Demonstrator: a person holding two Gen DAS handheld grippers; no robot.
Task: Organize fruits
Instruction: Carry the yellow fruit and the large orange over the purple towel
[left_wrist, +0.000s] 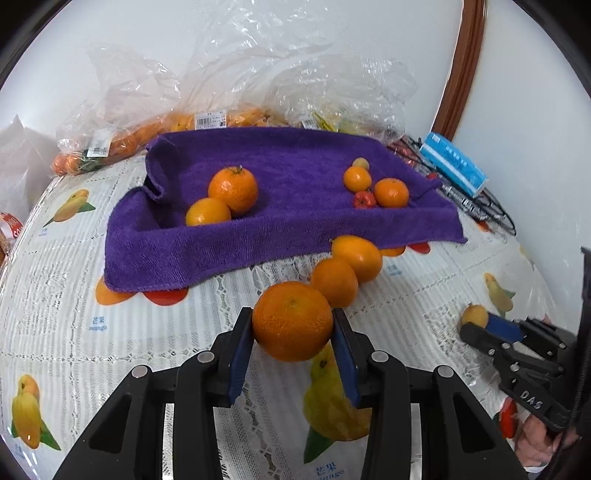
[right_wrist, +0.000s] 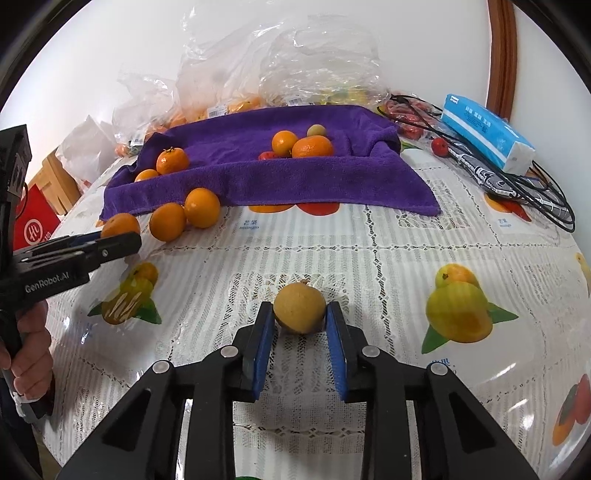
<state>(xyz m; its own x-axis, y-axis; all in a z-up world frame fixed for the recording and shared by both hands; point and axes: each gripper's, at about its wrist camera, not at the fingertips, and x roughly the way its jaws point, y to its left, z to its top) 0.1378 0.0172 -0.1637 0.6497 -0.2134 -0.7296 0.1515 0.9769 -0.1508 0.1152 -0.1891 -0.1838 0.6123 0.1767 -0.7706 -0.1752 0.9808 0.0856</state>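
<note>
1. The left gripper (left_wrist: 293, 325) has its jaws pinching a large orange (left_wrist: 293, 320) at its widest girth, one blue pad on each flank. Whether the fruit is lifted or just resting on the surface cannot be told; the right wrist view shows it (right_wrist: 120, 224) near the surface's left edge, just short of the purple towel (left_wrist: 280, 206).

2. The right gripper (right_wrist: 300, 317) has its jaws closed against a small yellowish fruit (right_wrist: 300, 307), which sits low on the lace-patterned surface (right_wrist: 388, 258), well short of the towel's near hem.

3. The relation that matters: the towel lies straight ahead of both pairs of jaws. On it, two larger oranges (left_wrist: 223, 201) sit toward its left end, and a small mixed cluster (left_wrist: 373, 186) of little oranges, a pale fruit and a red one sits toward its right end.

4. Judging by size, the large orange likely belongs with the left pair, ahead and a little left of the left jaws. The yellowish fruit likely goes to the right cluster, ahead and slightly right of the right jaws.

5. Two loose oranges (left_wrist: 347, 269) lie touching each other between the left jaws and the towel's hem, directly in the forward path. The carry probably needs to go over them, not through.

6. Both fruits are round, so no long axis constrains the grip; rolling on release is the risk.
</note>
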